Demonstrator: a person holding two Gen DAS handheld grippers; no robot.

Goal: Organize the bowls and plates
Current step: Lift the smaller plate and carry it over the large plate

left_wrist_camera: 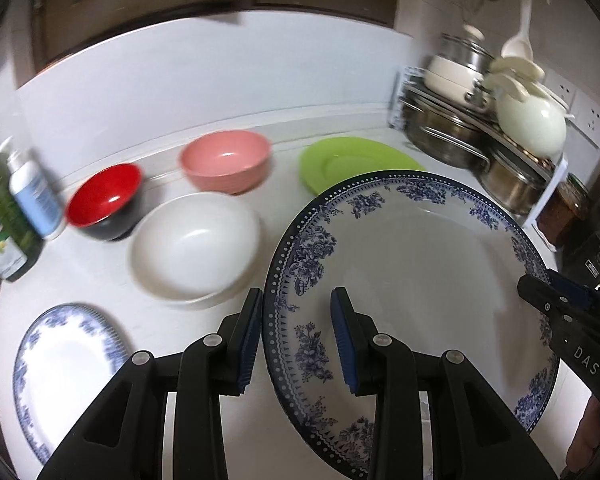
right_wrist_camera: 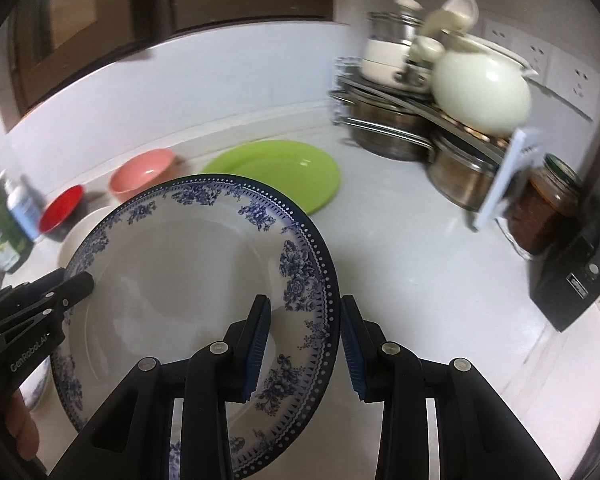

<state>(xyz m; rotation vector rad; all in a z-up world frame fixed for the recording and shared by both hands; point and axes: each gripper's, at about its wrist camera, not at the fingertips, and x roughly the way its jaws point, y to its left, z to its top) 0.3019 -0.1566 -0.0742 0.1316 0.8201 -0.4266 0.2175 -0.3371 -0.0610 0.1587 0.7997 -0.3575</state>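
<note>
Plates & bowls task: big blue-flowered plate (left_wrist_camera: 412,280) is up off the worktop (right_wrist_camera: 440,264), tilted, carried between my two grippers. Left gripper (left_wrist_camera: 296,344) straddles its left rim w/ one pad under the edge and one over the face; right gripper (right_wrist_camera: 302,344) does the same on the right rim. Both jaws look partly apart w/ a visible gap to the pads, so I can't tell if either is really clamped or just cradling the rim.

Risks, as I judge them:
- Glazed rim + loose-looking pads: plate could slide out, esp. if my two hands drift apart or twist vs each other.
- Views are smeared w/ motion blur, so I'm moving fast; a jerk could tip it.
- Setting down too hard on the green plate (right_wrist_camera: 276,172) could chip or skid it.

Around:
- Green plate lies flat toward the back wall, just beyond the held plate; probably the stack target, though that's a guess.
- White bowl (left_wrist_camera: 196,244) sits just left of the held plate, near its rim; easy to clip on a swing.
- Pink bowl (left_wrist_camera: 226,160) and red bowl (left_wrist_camera: 104,200) behind it, close together.
- Small blue-patterned plate (left_wrist_camera: 64,364) lies near left.
- Bottles (left_wrist_camera: 16,204) at far left.
- Rack of pots (right_wrist_camera: 420,120) w/ a white pot, plus a jar (right_wrist_camera: 548,208), crowd the right back corner, well apart from the plate.
</note>
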